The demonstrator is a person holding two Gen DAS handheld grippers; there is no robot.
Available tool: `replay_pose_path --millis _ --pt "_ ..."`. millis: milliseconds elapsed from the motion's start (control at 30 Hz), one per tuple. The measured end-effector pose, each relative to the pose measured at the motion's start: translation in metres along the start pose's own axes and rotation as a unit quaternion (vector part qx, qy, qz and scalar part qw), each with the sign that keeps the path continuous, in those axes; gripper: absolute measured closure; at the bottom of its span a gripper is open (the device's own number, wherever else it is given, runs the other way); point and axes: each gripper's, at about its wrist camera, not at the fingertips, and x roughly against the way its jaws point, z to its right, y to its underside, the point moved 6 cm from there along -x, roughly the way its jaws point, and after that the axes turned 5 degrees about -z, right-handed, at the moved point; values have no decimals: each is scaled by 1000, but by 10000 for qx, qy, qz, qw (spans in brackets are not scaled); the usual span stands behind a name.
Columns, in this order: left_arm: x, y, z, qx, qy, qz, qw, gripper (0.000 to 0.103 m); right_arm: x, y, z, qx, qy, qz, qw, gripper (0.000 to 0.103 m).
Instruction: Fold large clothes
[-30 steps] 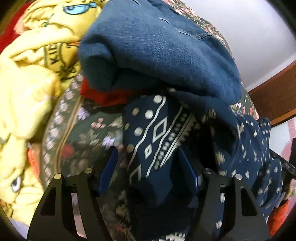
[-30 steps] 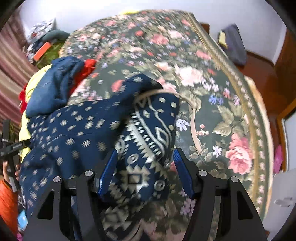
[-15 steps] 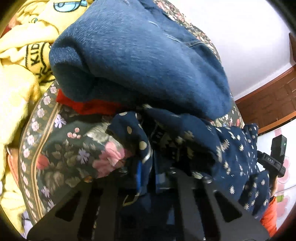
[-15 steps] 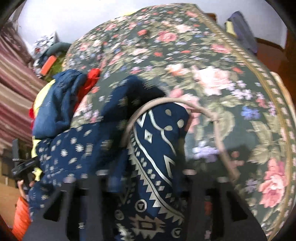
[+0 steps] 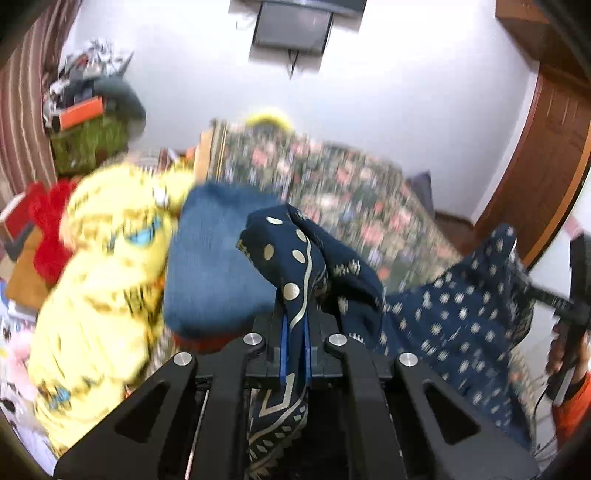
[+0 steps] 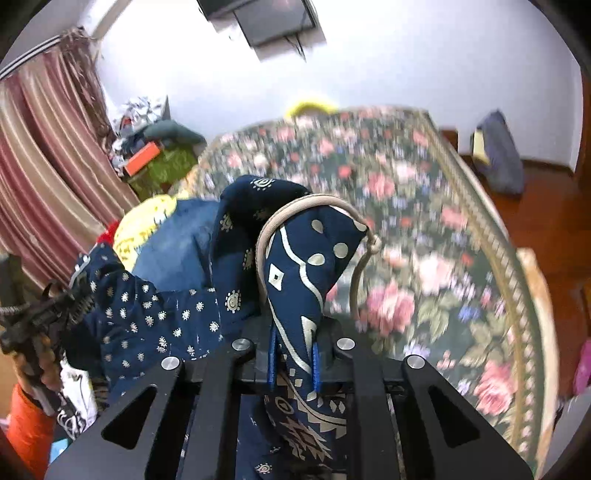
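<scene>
Navy patterned garment (image 5: 295,254) clamped in both tools, left tool (image 5: 294,341), right tool (image 6: 293,363), one floral bedspread (image 6: 424,221) beneath

The left tool (image 5: 294,341) has a fold of the big dress (image 5: 454,325) pinched between its two sides. The right tool (image 6: 293,363) has another fold of the same dress pinched too, with a cord (image 6: 306,203) looping over that fold. The dress hangs between the tools, above the bed (image 6: 424,229). Left of the dress, on the bed, lies a thick folded cloth (image 5: 214,266). Further left is a heap of blanket (image 5: 99,295). Behind the bed is a wall, and a screen (image 5: 291,26) hangs high on it.
</scene>
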Motion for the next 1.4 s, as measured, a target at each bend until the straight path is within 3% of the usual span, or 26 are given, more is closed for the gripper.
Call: replay_pose_path --millis 133,267,467,667,767,867,1000,1133,1267,1400 --pt "-4 -46 4 77 106 222 9997 98 9 -27 -3 61 80 353 9993 91" --pt "-15 -79 5 10 -57 347 9994 98 5 -61 9 -39 141 593 9981 91" --pt "-85 -115 -15 -32 -550 112 9984 98 -36 -97 36 -255 390 494 9977 91" --pt "-170 -107 -45 -54 -1103 -539 9924 96 -106 -94 72 -416 894 -50 9951 92" --pt "-207 -93 -68 -59 -1506 -813 9852 95 -124 -88 96 -548 1182 -199 9913 93" --pt "-226 -78 -86 62 -1613 -1059 9812 92 -134 -71 121 -803 1215 -491 9881 93" --pt "-223 -68 -90 35 -1588 -1115 9810 82 -128 -53 128 -730 1245 -685 9872 93" --pt "-202 -65 -85 44 -1450 -1125 9830 75 -109 -39 110 -308 1300 -782 9879 93" --pt "-167 -57 -73 -228 -1413 -1038 9843 59 -86 -37 88 32 1288 -622 9897 93" --pt "-133 -48 -58 -544 -1379 -969 9842 52 -48 -34 53 258 1072 -370 9932 92"
